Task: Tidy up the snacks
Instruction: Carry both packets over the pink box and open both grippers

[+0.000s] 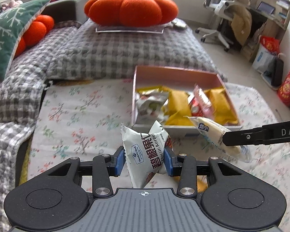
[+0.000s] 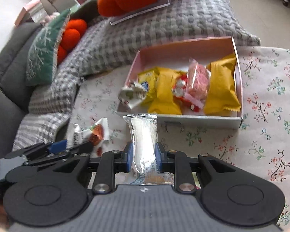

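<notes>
Both my jaws are clamped, left gripper [image 1: 144, 159] on a crinkled white pecan-kernel packet [image 1: 145, 154], right gripper [image 2: 144, 157] on a clear plastic-wrapped pale snack [image 2: 144, 145], the pink cardboard box [image 2: 183, 52] at twelve o'clock.

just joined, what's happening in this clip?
A person with a gripper in each hand is sorting snacks into a pink box on a floral cloth. The left gripper is shut on a white pecan packet, and the right gripper is shut on a clear-wrapped snack. Both packets are held above the cloth, just short of the box, which already holds yellow packets, a pink one and some others.
</notes>
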`<state>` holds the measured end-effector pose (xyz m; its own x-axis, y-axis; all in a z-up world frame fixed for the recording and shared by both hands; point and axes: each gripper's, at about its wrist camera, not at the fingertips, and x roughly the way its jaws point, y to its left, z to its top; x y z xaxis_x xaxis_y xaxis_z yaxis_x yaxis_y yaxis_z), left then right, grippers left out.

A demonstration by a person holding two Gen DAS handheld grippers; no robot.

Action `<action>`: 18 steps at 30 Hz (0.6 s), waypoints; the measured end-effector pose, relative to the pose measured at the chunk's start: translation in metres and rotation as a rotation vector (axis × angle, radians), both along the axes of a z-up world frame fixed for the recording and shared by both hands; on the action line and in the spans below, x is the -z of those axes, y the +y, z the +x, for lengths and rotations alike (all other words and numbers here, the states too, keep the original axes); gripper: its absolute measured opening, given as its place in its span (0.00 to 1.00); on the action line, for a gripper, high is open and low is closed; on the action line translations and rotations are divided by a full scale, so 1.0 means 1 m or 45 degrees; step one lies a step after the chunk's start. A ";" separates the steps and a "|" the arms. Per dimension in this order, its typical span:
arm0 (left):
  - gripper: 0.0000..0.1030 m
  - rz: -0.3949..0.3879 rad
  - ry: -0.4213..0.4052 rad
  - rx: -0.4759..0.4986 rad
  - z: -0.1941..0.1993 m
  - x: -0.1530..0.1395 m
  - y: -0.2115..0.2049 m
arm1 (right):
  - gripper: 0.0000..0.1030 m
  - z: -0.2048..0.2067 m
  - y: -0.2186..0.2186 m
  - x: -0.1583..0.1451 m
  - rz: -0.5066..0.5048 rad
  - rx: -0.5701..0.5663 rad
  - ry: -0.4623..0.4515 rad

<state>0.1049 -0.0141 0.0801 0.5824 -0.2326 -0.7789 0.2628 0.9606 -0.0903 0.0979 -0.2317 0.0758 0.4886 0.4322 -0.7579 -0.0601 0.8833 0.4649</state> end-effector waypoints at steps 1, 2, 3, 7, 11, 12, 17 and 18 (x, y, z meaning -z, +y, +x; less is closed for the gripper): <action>0.38 -0.009 -0.004 0.005 0.002 -0.001 -0.003 | 0.21 0.001 -0.003 -0.003 0.011 0.016 -0.011; 0.38 -0.015 -0.009 0.011 0.005 -0.003 -0.007 | 0.21 0.001 -0.008 -0.005 0.021 0.038 -0.021; 0.38 -0.021 -0.019 0.017 0.009 -0.005 -0.012 | 0.21 0.002 -0.013 -0.006 0.033 0.064 -0.029; 0.38 -0.077 -0.046 0.029 0.030 -0.008 -0.032 | 0.21 0.007 -0.043 -0.005 0.105 0.225 -0.051; 0.38 -0.122 -0.061 0.022 0.053 0.000 -0.053 | 0.21 0.011 -0.070 0.004 0.160 0.368 -0.065; 0.38 -0.112 -0.068 0.024 0.058 0.003 -0.058 | 0.21 0.012 -0.075 0.006 0.170 0.397 -0.069; 0.38 -0.105 -0.117 0.012 0.077 0.009 -0.066 | 0.21 0.020 -0.095 0.020 0.219 0.501 -0.058; 0.38 -0.110 -0.128 0.013 0.080 0.010 -0.067 | 0.21 0.023 -0.096 0.021 0.217 0.509 -0.060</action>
